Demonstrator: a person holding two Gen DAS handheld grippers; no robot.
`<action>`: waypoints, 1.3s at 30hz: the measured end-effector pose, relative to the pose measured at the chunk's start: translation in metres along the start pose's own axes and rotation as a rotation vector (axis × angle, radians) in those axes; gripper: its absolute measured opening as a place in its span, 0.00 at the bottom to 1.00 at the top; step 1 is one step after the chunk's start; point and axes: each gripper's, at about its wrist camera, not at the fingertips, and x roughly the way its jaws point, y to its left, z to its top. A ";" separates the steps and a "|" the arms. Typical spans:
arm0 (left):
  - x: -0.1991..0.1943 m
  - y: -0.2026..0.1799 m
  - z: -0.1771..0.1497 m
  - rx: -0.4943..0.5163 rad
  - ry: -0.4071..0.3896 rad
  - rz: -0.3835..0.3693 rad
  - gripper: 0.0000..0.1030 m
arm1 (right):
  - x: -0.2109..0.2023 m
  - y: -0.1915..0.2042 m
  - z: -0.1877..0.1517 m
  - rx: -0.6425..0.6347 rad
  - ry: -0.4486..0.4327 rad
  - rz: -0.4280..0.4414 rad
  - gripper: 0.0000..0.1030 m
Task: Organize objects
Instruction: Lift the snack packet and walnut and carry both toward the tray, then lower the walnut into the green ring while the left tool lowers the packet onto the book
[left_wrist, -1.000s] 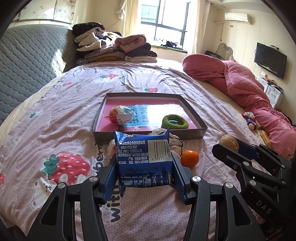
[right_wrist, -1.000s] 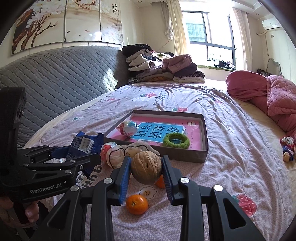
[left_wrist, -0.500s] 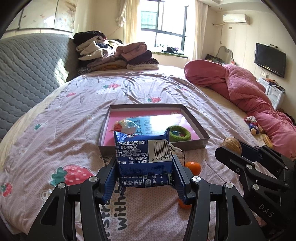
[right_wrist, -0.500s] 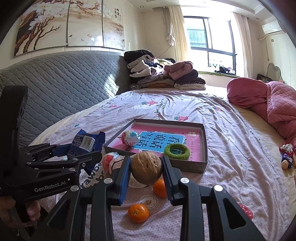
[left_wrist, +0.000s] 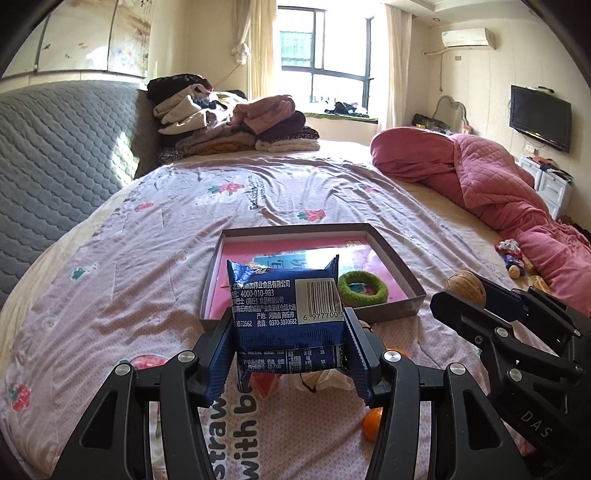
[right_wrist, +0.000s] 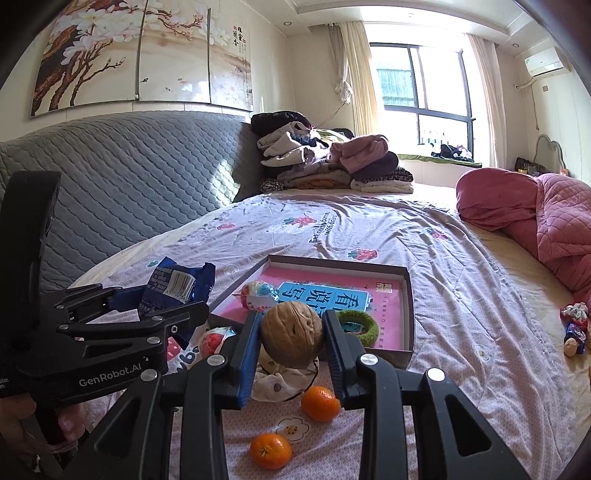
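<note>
We hold a blue snack packet (left_wrist: 286, 314) clamped in our left gripper (left_wrist: 286, 354) and a walnut (right_wrist: 291, 334) pinched in our right gripper (right_wrist: 291, 354), both above the bedspread (right_wrist: 461, 314). Ahead, the shallow box (right_wrist: 406, 295) contains a green ring (right_wrist: 360, 326) and a wrapped candy (right_wrist: 258, 293). Two tangerines (right_wrist: 320, 403) lie outside it.

The tray (right_wrist: 406, 317) lay at twelve o'clock of both grippers, its pink floor bare across the far half and right side. A green ring (right_wrist: 357, 326) sat in its near right corner, a wrapped candy (right_wrist: 258, 295) near left. Before its near wall a cloth heap (right_wrist: 280, 380) and two oranges (right_wrist: 320, 403) crowded the sheet. At three o'clock the bedsheet (right_wrist: 480, 295) was open up to the pink quilt (right_wrist: 546, 221). Folded clothes (right_wrist: 325, 162) blocked far twelve.
</note>
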 end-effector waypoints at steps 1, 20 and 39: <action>0.002 -0.001 0.001 0.003 0.004 -0.002 0.54 | 0.001 -0.001 0.001 -0.001 -0.002 0.000 0.33; 0.029 -0.008 0.017 0.005 -0.006 -0.007 0.54 | 0.010 -0.021 0.023 -0.023 -0.047 -0.038 0.33; 0.064 -0.018 0.039 0.033 0.000 -0.014 0.54 | 0.029 -0.045 0.037 -0.040 -0.048 -0.087 0.33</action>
